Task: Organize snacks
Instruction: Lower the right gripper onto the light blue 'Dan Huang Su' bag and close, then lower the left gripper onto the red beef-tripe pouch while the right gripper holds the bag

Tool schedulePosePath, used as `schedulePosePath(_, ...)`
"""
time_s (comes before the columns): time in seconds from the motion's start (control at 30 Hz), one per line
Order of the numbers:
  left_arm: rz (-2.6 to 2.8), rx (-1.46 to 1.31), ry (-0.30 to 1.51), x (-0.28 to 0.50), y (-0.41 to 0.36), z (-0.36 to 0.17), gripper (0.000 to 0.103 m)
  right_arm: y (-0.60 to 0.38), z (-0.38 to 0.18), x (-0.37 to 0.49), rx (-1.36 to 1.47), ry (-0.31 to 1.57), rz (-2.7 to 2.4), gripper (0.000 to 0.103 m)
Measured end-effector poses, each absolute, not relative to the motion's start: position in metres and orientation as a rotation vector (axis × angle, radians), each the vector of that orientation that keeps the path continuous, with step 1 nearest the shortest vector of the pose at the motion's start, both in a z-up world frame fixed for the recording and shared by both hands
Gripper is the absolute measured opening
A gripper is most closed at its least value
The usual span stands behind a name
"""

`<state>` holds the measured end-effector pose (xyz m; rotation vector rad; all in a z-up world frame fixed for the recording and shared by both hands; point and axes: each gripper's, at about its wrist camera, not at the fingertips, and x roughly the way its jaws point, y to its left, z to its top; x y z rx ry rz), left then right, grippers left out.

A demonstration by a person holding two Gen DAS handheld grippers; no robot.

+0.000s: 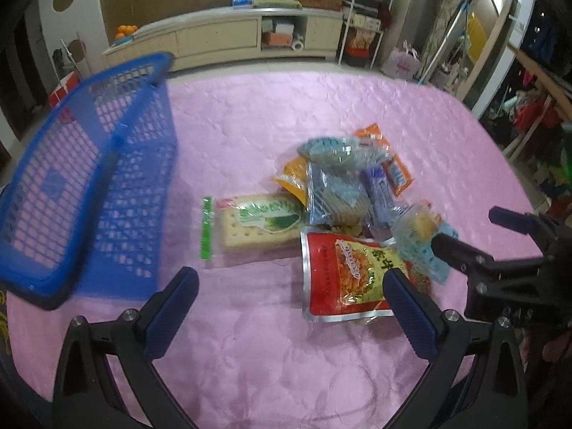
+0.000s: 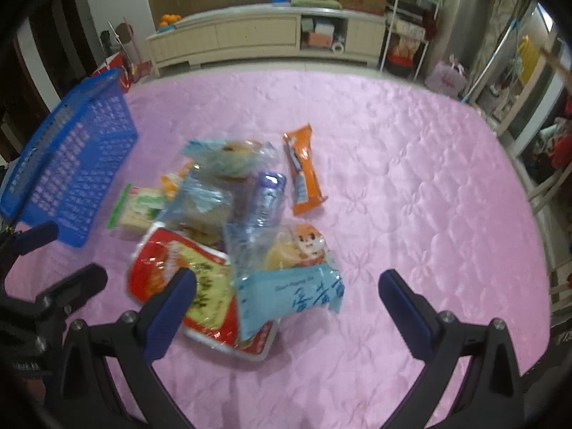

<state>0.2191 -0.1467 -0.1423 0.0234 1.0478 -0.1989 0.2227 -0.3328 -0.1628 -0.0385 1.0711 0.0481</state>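
Blue-padded fingers of the left gripper [image 1: 291, 307] are spreading wide at the bottom of the frame, gripping nothing. The right gripper [image 2: 287, 296] is likewise gaping, hovering over a pale blue packet [image 2: 289, 298] with blue handwriting-style characters, too blurred to read. A red pouch [image 1: 345, 279] is lying mid-frame beside a cracker pack [image 1: 257, 223]. The blue basket [image 1: 89, 178] is tilting at the left on the pink cloth [image 1: 286, 107].
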Motion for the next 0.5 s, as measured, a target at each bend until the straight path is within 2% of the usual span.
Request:
schedulePosePath(0.23, -0.194, 0.034, 1.112, 0.236, -0.155, -0.171, 0.102, -0.344, -0.199, 0.249, 0.021, 1.166, 0.115, 0.102)
schedulePosePath(0.27, -0.191, 0.039, 1.121, 0.238, -0.156, -0.175, 0.102, -0.345, -0.201, 0.250, 0.042, 1.171, 0.131, 0.097)
schedulePosePath(0.3, -0.192, 0.042, 1.128, 0.241, -0.157, -0.178, 0.102, -0.347, -0.203, 0.252, 0.078, 1.178, 0.160, 0.084)
schedulePosePath(0.4, -0.201, 0.048, 1.144, 0.244, -0.158, -0.183, 0.102, -0.348, -0.202, 0.250, 0.073, 1.166, 0.175, 0.075)
schedulePosePath(0.5, -0.213, 0.049, 1.147, 0.247, -0.162, -0.187, 0.102, -0.354, -0.194, 0.240, 0.103, 1.136, 0.168, 0.071)
